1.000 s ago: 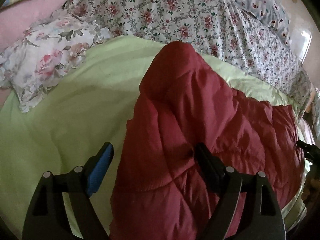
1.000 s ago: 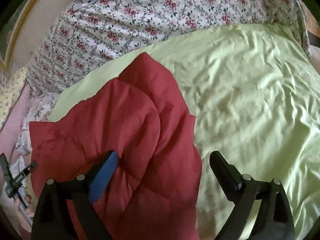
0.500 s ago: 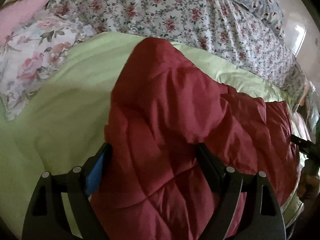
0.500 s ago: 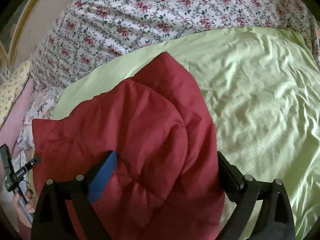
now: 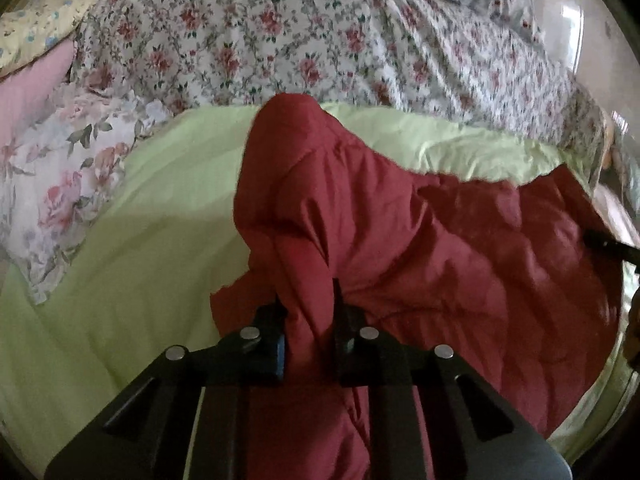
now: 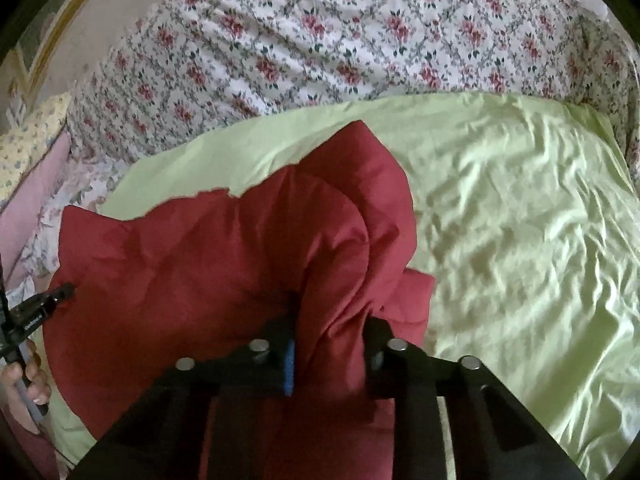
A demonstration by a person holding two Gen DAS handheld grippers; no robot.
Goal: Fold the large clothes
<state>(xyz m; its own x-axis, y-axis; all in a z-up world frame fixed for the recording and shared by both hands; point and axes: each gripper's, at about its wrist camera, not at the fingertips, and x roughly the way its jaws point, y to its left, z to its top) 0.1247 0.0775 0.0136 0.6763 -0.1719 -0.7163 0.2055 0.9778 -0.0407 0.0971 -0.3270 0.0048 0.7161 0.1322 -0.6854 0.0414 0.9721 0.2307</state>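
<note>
A dark red quilted garment (image 5: 400, 248) lies bunched on a light green sheet (image 5: 120, 280). My left gripper (image 5: 308, 312) is shut on a gathered fold at the garment's near left edge. In the right wrist view my right gripper (image 6: 332, 332) is shut on a thick fold of the same red garment (image 6: 224, 264) at its near right edge, and the cloth rises in a ridge from the jaws. The left gripper (image 6: 36, 308) and the hand holding it show at that view's left edge.
A floral bedspread (image 5: 300, 40) covers the far side of the bed. A floral pillow (image 5: 60, 184) and a pink pillow (image 5: 28, 88) lie at the left. The green sheet (image 6: 520, 240) spreads wrinkled to the right. A wall (image 6: 100, 12) stands behind.
Both grippers were open over the red garment. Both have now shut on folds of its near edge, and the cloth has bunched up between the jaws.
</note>
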